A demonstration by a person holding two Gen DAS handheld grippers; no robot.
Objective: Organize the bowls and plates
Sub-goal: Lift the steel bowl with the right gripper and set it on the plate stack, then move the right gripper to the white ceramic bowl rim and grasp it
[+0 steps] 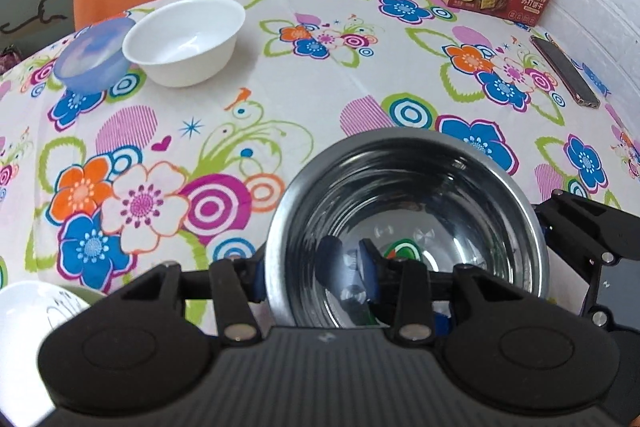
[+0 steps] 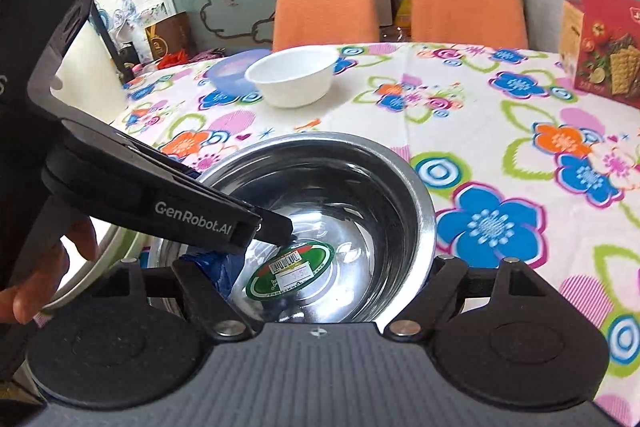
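Left gripper [image 1: 316, 267] is clamped on the steel bowl's [image 1: 404, 211] left rim, one finger inside, one outside, carrying it near the table's [image 1: 280, 115] front edge. Right gripper [image 2: 320, 267] straddles the bowl's near side, jaws half-wide, pads not visibly pressing. White bowl [image 1: 184, 43] sits toward the far-left edge, probably the stacking target.

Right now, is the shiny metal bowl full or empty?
Empty. The metal bowl holds no food or water; only a green sticker shows on its bare bottom.
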